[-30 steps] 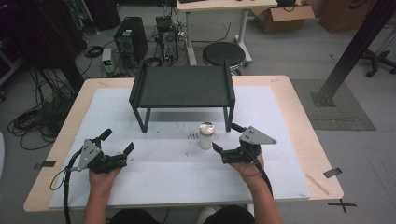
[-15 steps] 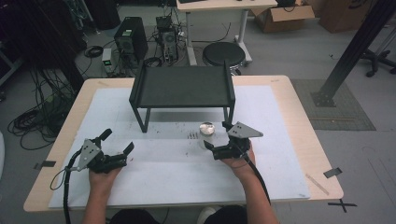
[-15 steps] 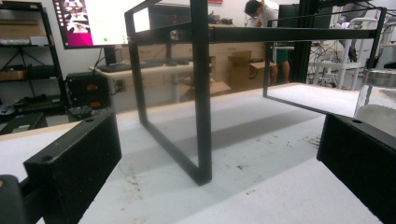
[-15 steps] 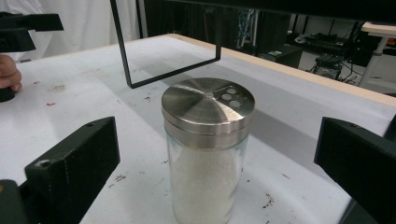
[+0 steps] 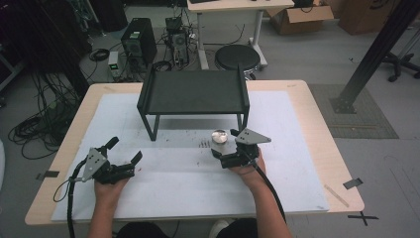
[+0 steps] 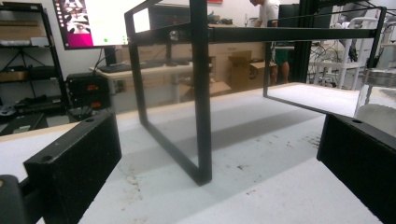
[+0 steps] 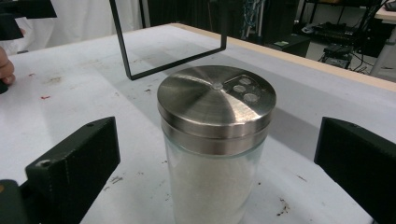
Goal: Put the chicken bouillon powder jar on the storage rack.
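Right gripper [image 7: 215,163]: jaws are spread wide, one on each side of the shaker, neither touching it.
Left gripper [image 6: 219,172]: jaws are spread wide, nothing is held; bare mat lies between them.
Shakers: one glass salt shaker [image 7: 215,149] is counted, upright on the white mat [image 5: 188,173], just in front of the rack's right legs.
Contents: white grains are seen filling the glass to just under the steel lid; three round holes are counted in the lid.
Cut off: the shaker's base is cropped in the right gripper view.
Racks: one black metal rack [image 5: 193,94] is counted, its shelf bare.
Table [image 5: 317,124]: one, wooden, covered by the mat.
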`<action>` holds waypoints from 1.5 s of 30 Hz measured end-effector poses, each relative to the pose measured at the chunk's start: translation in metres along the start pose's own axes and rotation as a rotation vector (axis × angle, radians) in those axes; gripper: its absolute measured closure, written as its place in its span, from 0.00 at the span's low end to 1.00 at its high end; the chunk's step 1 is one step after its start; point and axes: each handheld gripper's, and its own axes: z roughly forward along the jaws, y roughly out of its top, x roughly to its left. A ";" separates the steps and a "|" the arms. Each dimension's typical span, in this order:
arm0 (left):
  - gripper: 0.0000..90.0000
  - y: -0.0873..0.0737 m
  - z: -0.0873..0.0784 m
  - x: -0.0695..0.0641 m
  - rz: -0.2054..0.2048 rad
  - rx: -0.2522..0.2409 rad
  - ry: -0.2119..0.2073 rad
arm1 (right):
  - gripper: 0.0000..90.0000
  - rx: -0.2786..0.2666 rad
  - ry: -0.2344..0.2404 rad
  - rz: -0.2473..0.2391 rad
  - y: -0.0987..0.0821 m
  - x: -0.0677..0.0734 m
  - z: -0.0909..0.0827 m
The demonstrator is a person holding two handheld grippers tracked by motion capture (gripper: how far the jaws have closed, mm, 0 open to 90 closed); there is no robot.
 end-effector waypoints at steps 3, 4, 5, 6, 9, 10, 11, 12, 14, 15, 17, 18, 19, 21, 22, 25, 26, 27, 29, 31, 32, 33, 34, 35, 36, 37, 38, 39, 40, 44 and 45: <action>0.00 0.000 0.000 0.000 0.001 0.000 0.000 | 0.00 0.003 0.001 0.005 -0.001 0.000 0.001; 0.00 0.000 0.000 0.000 0.000 0.000 0.000 | 0.00 0.007 0.000 0.007 -0.001 -0.001 0.002; 0.00 0.000 0.000 0.000 0.003 -0.001 0.000 | 0.00 0.011 0.000 0.009 -0.002 -0.001 0.003; 0.00 0.000 0.000 0.000 0.003 -0.001 -0.001 | 0.00 0.014 -0.001 0.011 -0.002 -0.001 0.004; 0.00 0.000 0.000 0.000 0.002 0.000 0.000 | 0.01 0.016 -0.002 0.015 -0.003 -0.001 0.006; 0.00 0.000 0.000 0.000 0.001 0.000 0.000 | 0.01 0.014 -0.003 0.018 -0.003 -0.001 0.007; 0.00 0.000 0.000 0.000 0.000 0.000 0.000 | 0.01 0.016 -0.003 0.018 -0.003 -0.001 0.007; 0.00 0.000 0.000 0.000 0.000 0.000 0.000 | 0.01 0.016 -0.003 0.018 -0.003 -0.001 0.007; 0.00 0.000 0.000 0.000 0.000 0.001 0.001 | 0.02 0.021 -0.006 0.018 -0.002 -0.001 0.009; 0.00 0.000 0.000 0.000 0.001 0.001 0.001 | 0.03 0.026 -0.016 0.021 -0.002 0.000 0.011; 0.00 0.000 0.000 0.000 0.001 0.001 0.001 | 0.05 0.031 -0.019 0.020 -0.002 0.000 0.012; 0.00 0.000 0.000 0.000 0.001 0.001 0.001 | 0.05 0.031 -0.019 0.020 -0.002 0.000 0.012; 0.00 0.000 0.000 0.000 0.002 0.000 0.001 | 0.06 0.034 -0.019 0.020 -0.002 0.001 0.013; 0.00 0.000 0.000 0.000 0.002 -0.001 0.000 | 0.07 0.039 -0.019 0.022 -0.002 0.001 0.014; 0.00 0.000 0.000 0.000 0.002 -0.001 0.000 | 0.07 0.039 -0.019 0.022 -0.002 0.001 0.014; 0.00 0.000 0.000 0.000 0.003 0.000 0.000 | 0.10 0.042 -0.020 0.026 -0.002 0.001 0.014; 0.00 0.000 0.000 0.000 0.003 0.000 0.000 | 0.11 0.043 -0.020 0.027 -0.002 0.001 0.014; 0.00 0.000 0.000 0.000 0.003 0.000 0.000 | 0.13 0.044 -0.020 0.028 -0.002 0.001 0.014; 0.00 0.000 0.000 0.000 0.003 -0.001 0.001 | 0.14 0.047 -0.025 0.031 -0.002 0.001 0.014; 0.00 0.000 0.000 0.000 0.002 -0.001 0.002 | 0.16 0.046 -0.023 0.037 -0.003 0.000 0.014; 0.00 0.000 0.000 0.000 0.002 -0.001 0.002 | 0.16 0.047 -0.025 0.035 -0.003 0.000 0.014; 0.00 0.000 0.000 0.000 0.002 -0.001 0.002 | 0.17 0.047 -0.024 0.035 -0.003 0.000 0.014; 0.00 0.000 0.000 0.000 0.002 -0.001 0.001 | 0.18 0.047 -0.022 0.035 -0.003 0.001 0.014; 0.00 0.000 0.000 0.000 0.002 0.000 0.002 | 0.19 0.047 -0.019 0.033 -0.003 0.001 0.014; 0.00 0.000 0.000 0.000 0.002 -0.001 0.002 | 0.19 0.047 -0.019 0.032 -0.003 0.001 0.014; 0.00 0.000 0.000 0.000 0.002 0.000 0.002 | 0.20 0.049 -0.016 0.029 -0.003 0.001 0.015; 0.00 0.000 0.000 0.000 0.002 -0.001 0.002 | 0.21 0.050 -0.015 0.029 -0.003 0.001 0.015; 0.00 0.000 0.000 0.000 0.002 -0.001 0.002 | 0.21 0.052 -0.015 0.030 -0.003 0.001 0.015; 0.00 0.000 0.000 0.000 0.002 -0.001 0.001 | 0.21 0.052 -0.015 0.030 -0.003 0.001 0.015; 0.00 0.000 0.000 0.000 0.002 -0.001 0.001 | 0.25 0.051 -0.012 0.037 -0.004 0.000 0.014; 0.00 0.000 0.000 0.000 0.003 -0.001 0.001 | 0.26 0.049 -0.011 0.036 -0.004 0.000 0.014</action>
